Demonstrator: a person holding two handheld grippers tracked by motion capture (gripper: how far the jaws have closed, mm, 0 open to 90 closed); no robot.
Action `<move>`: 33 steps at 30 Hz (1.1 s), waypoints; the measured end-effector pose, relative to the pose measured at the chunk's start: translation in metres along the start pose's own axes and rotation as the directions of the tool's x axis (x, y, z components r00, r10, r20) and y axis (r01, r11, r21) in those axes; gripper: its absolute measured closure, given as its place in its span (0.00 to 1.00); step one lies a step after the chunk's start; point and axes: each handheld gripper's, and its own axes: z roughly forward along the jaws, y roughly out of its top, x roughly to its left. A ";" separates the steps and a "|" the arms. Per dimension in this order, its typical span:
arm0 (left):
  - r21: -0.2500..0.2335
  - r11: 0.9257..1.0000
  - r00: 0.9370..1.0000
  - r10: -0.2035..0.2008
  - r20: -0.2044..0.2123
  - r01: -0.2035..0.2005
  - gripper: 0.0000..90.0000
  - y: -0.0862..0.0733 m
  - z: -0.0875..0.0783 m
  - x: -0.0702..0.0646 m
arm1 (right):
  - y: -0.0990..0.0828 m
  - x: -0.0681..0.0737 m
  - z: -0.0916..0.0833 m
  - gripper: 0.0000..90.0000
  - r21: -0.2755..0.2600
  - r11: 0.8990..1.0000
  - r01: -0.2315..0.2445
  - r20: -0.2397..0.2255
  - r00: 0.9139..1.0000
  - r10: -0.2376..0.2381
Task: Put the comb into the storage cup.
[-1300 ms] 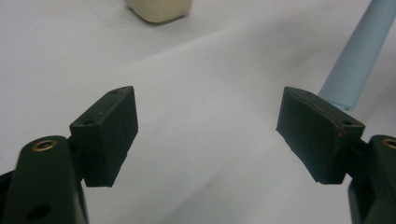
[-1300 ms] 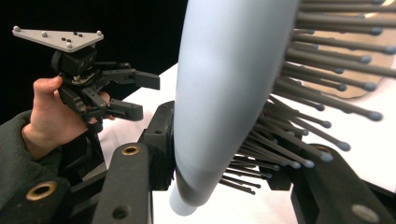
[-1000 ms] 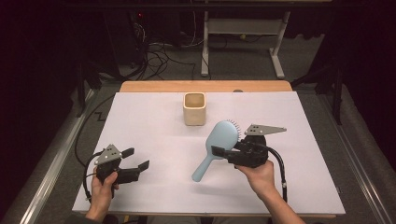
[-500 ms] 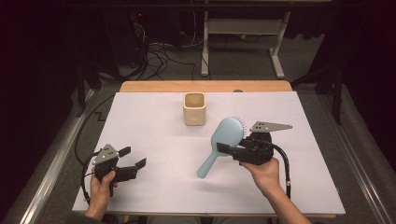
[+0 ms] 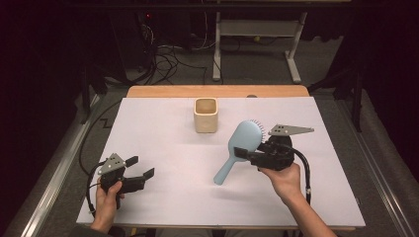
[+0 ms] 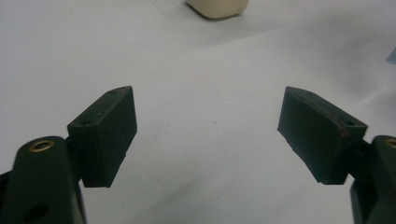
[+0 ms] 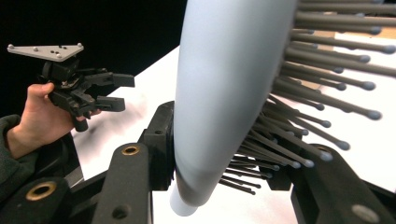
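My left hand-held gripper [image 5: 141, 168] rests at about 7 o'clock on the desk [image 5: 163, 148], jaws wide apart with nothing between them. At 4 o'clock my right hand-held gripper [image 5: 247, 155] is clamped on the head of the pale blue hairbrush [image 5: 239, 148], lifted off the desk, handle hanging down. The pickup looks done. Farther off at 12 o'clock stands the cream cup [image 5: 205, 114], empty as far as I can tell; dropping the brush in it is probably what's left.

Overhead light whitens the table [image 5: 163, 148] against dark surroundings, shadows lie soft, and the close hairbrush [image 7: 224, 93] blurs.
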 end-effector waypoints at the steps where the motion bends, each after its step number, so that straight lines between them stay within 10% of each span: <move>1: 0.000 1.000 1.000 0.000 0.000 0.000 0.23 0.000 0.000 0.000 | 0.000 -0.001 0.000 0.62 0.000 1.000 0.000 0.002 1.000 0.000; 33: 0.002 1.000 1.000 0.001 0.006 -0.001 0.22 -0.001 0.000 -0.001 | 0.021 -0.010 -0.009 0.62 -0.004 1.000 0.005 0.057 0.998 -0.004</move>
